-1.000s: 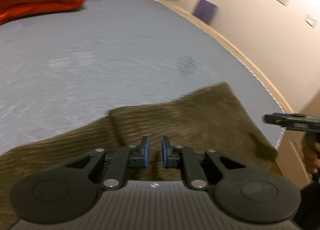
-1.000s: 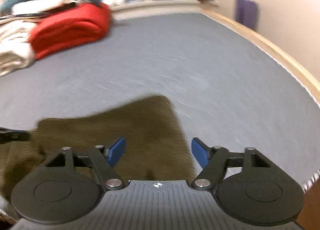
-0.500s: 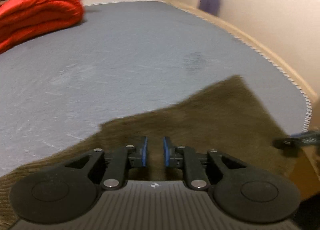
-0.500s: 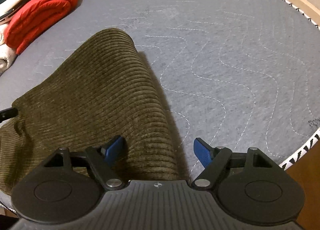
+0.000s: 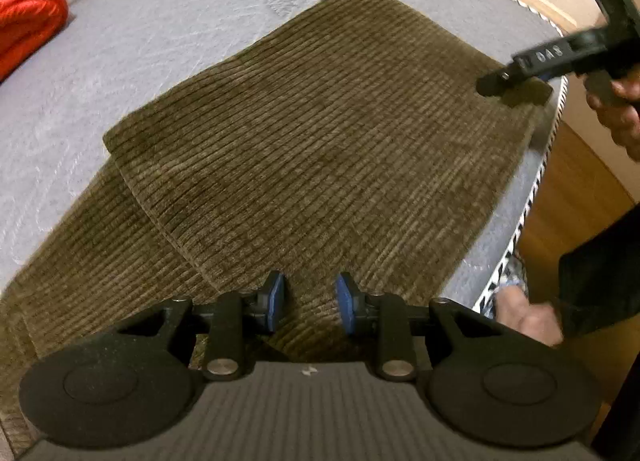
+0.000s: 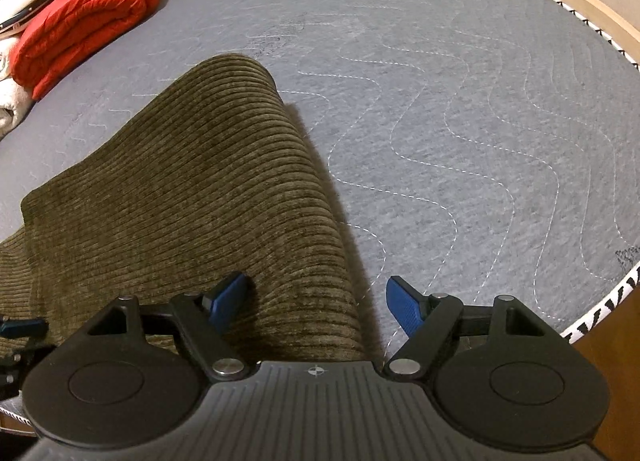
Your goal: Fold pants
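Pants [image 5: 320, 149] of olive corduroy lie folded on the grey quilted mat [image 6: 460, 109], near its front edge, with one folded layer resting on a longer layer beneath.

The left gripper [image 5: 308, 299] points steeply down over the near edge of the pants. Its jaws are opening; the blue pads [image 5: 276, 297] stand a little apart with corduroy seen in the gap below them, and they do not press on it. The right gripper [image 6: 316, 297] also tilts steeply down over the right fold of the pants, its jaws spread wide, one pad over the cloth and the other over bare mat, gripping nothing. In the left wrist view the right gripper shows at the far right corner of the pants, held by a hand [image 5: 616, 109] with a dark sleeve [image 5: 600, 281] lower down.

Both bodies of the grippers cover the nearest strip of cloth. The lower layer runs out of the picture at the left in both views, so its end is cut off. The right gripper is blurred in the left wrist view.

The long axis of the pants runs left to right along the mat's front edge; the corduroy ribs run the same way. A red blanket [image 6: 84, 21] sits well apart at the far left.
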Available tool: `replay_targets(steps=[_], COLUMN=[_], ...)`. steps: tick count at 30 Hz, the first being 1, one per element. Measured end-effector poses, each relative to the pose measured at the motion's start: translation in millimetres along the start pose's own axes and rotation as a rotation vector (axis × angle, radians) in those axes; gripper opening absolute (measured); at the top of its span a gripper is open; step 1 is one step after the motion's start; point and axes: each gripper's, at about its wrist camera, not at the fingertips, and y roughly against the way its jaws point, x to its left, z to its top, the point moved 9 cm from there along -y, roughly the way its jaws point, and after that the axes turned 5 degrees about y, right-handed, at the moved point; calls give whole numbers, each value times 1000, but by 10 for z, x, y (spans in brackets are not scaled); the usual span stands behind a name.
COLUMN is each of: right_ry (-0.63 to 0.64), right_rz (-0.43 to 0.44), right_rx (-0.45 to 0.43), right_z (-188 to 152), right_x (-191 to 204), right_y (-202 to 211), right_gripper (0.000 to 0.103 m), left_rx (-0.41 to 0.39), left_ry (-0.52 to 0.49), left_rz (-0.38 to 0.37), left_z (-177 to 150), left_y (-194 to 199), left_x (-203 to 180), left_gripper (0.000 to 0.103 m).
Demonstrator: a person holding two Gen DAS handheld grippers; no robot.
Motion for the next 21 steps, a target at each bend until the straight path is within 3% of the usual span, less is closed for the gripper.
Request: replay_targets(steps=[6,7,9,11,16,21], right_ry=[12,15,22,28,42,58], right_rz=[-16,-17,-20,-18,-10,-13], right_rx=[-6,-7,-8,-8,-12,-21], right_z=[-7,-9,-14,-18,-17,-26], right_x=[38,50,79,104,143,176], right_y=[-7,-6,0,-5,12,46], right_gripper=[77,77,76,75,65,57], left_rx=[-99,-86,15,-9,-79,-120], left_ry=[73,71,45,-9,72,100], left_rz=[-58,-70,-50,-30,-68,-63], left_z=[186,172,35,54,190,274], left_y=[186,156,-33,-23,131,214], left_x=[93,73,28,-17,61,109], left_gripper=[42,42,42,43,51,52])
